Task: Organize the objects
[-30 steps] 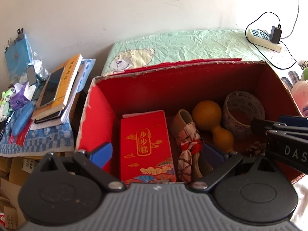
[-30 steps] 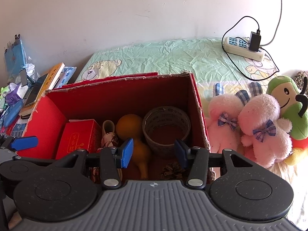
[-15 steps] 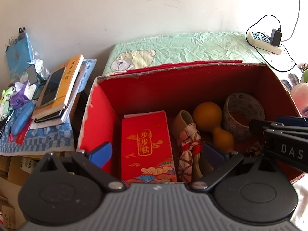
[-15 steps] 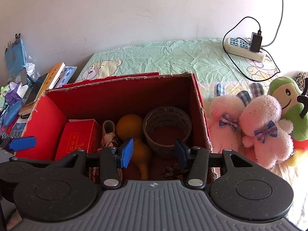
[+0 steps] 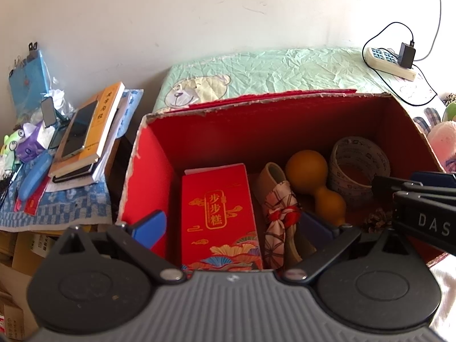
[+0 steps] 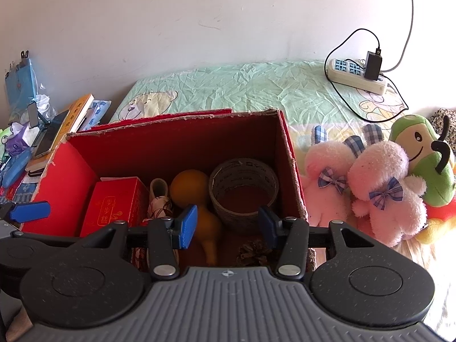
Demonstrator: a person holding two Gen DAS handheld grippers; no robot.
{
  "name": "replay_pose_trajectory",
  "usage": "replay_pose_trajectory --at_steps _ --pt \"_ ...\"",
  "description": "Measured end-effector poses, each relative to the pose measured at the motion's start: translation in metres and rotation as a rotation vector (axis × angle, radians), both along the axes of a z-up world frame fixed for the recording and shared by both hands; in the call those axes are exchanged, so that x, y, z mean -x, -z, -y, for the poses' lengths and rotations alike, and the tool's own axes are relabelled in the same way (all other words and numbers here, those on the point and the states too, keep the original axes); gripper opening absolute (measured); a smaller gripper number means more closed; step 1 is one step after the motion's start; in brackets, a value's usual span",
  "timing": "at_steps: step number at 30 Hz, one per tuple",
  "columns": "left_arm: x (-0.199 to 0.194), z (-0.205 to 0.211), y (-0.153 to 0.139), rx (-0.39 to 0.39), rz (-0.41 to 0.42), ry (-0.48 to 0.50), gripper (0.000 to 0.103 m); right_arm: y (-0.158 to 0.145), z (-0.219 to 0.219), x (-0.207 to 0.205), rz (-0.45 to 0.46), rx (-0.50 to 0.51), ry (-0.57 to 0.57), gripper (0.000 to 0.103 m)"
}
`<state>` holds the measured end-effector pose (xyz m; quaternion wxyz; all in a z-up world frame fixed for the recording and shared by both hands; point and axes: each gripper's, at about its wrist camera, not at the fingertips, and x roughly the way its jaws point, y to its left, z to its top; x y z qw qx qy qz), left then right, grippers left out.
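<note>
An open red cardboard box (image 5: 154, 171) (image 6: 287, 154) stands on the bed. Inside lie a red gift box with gold characters (image 5: 219, 213) (image 6: 114, 208), a small patterned shoe (image 5: 278, 213) (image 6: 159, 196), an orange gourd (image 5: 313, 179) (image 6: 196, 196), a roll of tape (image 5: 357, 162) (image 6: 243, 188) and a pine cone (image 5: 376, 221) (image 6: 253, 252). My left gripper (image 5: 232, 228) is open and empty above the box's near left part. My right gripper (image 6: 226, 225) is open and empty above the near right part, over the gourd and tape.
Two pink plush rabbits (image 6: 382, 188) and a green plush toy (image 6: 427, 159) lie right of the box. A power strip with charger (image 6: 359, 75) (image 5: 390, 62) sits at the bed's far right. A side table at left holds stacked books and a phone (image 5: 85, 136) (image 6: 54, 134).
Both grippers have drifted slightly back and up; the view of the box has shifted a little. Nothing was picked up or let go.
</note>
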<state>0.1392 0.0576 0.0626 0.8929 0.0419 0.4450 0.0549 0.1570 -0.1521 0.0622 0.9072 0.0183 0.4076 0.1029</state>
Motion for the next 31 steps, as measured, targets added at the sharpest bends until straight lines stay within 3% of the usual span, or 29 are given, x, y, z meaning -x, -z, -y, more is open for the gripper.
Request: replay_pose_trajectory --at_steps 11,31 --pt "0.002 -0.001 0.000 0.035 -0.021 0.029 0.099 -0.002 0.001 0.009 0.010 0.008 0.024 0.050" --pt "0.006 -0.012 -0.006 0.021 0.007 0.034 0.095 -0.003 -0.009 0.015 0.033 0.016 0.051 0.050"
